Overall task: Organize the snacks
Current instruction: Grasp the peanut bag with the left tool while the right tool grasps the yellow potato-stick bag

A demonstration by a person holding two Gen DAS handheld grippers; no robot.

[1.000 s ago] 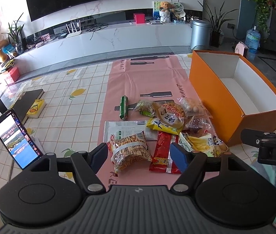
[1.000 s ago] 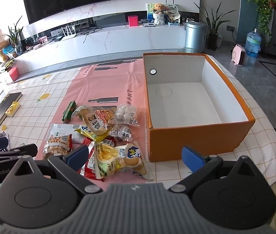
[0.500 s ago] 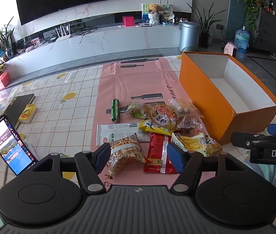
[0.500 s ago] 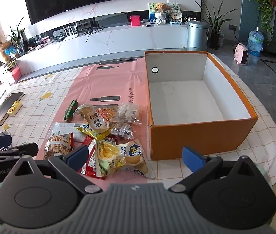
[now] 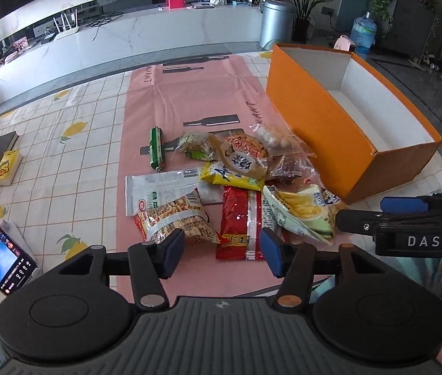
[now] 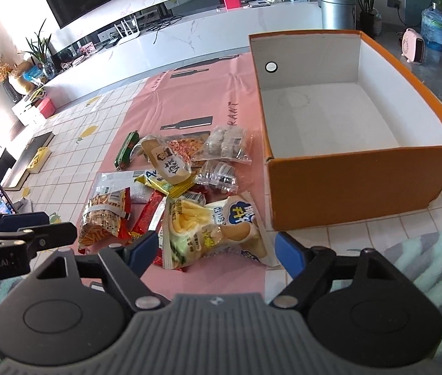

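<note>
Jaws on my left gripper and right gripper closing, nothing pinched yet; I should drop lower, centre red pack and yellow bag, then box.

The closing left tool hovers, seemingly untouching, above the red packet.

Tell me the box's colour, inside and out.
The box is orange outside and white inside; the right wrist view shows it best.
</note>
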